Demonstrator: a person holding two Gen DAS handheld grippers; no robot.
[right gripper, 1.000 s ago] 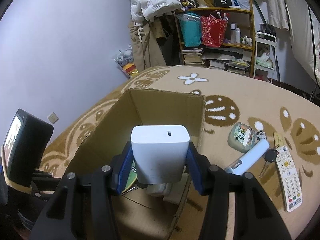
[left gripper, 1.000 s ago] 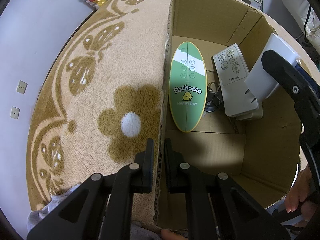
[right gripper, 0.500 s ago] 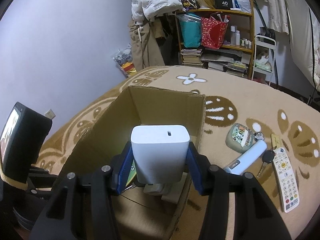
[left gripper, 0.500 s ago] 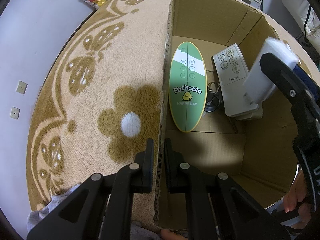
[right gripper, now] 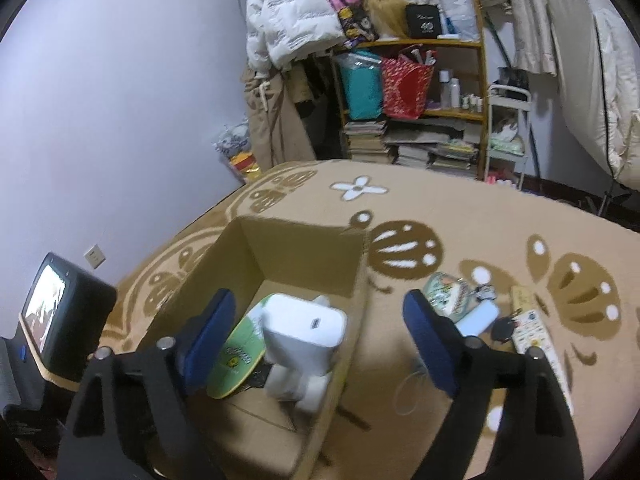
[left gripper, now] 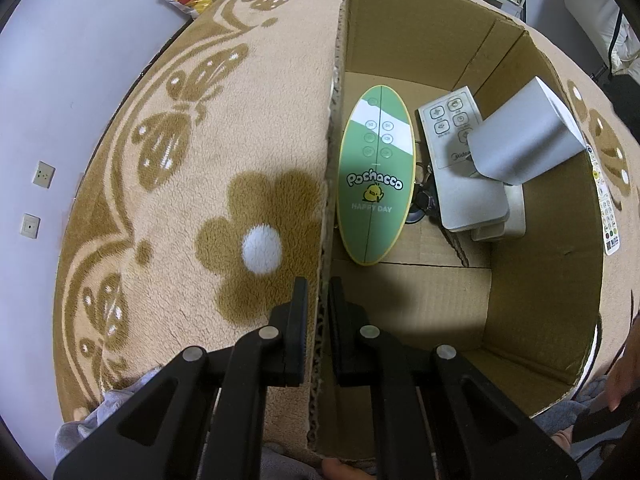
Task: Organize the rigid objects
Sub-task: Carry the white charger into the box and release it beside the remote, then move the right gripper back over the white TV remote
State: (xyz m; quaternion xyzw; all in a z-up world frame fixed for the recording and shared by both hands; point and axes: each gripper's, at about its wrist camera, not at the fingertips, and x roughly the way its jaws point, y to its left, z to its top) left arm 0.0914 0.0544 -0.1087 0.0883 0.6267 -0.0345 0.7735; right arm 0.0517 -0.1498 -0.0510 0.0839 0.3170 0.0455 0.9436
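The left gripper (left gripper: pixel 318 300) is clamped on the near wall of the cardboard box (left gripper: pixel 532 304), one black finger outside on the patterned rug (left gripper: pixel 168 216) and the other inside the box, with the corrugated edge pinched between them. The right gripper (right gripper: pixel 316 332) stands wide apart above the box's right wall, its blue-padded fingers (right gripper: pixel 208 332) holding nothing.

The white charger block (left gripper: pixel 524 140) is inside the box, tilted and leaning over the white Midea remote (left gripper: pixel 460 160) (in the right wrist view it is blurred, so whether it rests fully on the pile or is in the air cannot be told). Beneath the remote lies another white slab (left gripper: pixel 504 216), only partly visible. To the left of these, flat on the box floor, lies the green oval Pochacco item (left gripper: pixel 374 172), and a dark set of keys (left gripper: pixel 422 200) sits between it and the remote.

Outside the box, on the rug to its right, the right wrist view shows a round green case (right gripper: pixel 444 292), a pale blue cylinder (right gripper: pixel 478 316), a black key fob (right gripper: pixel 504 330) and a long white remote (right gripper: pixel 548 356), lying close together. A shelf (right gripper: pixel 416 92) of books and bags stands against the far wall.
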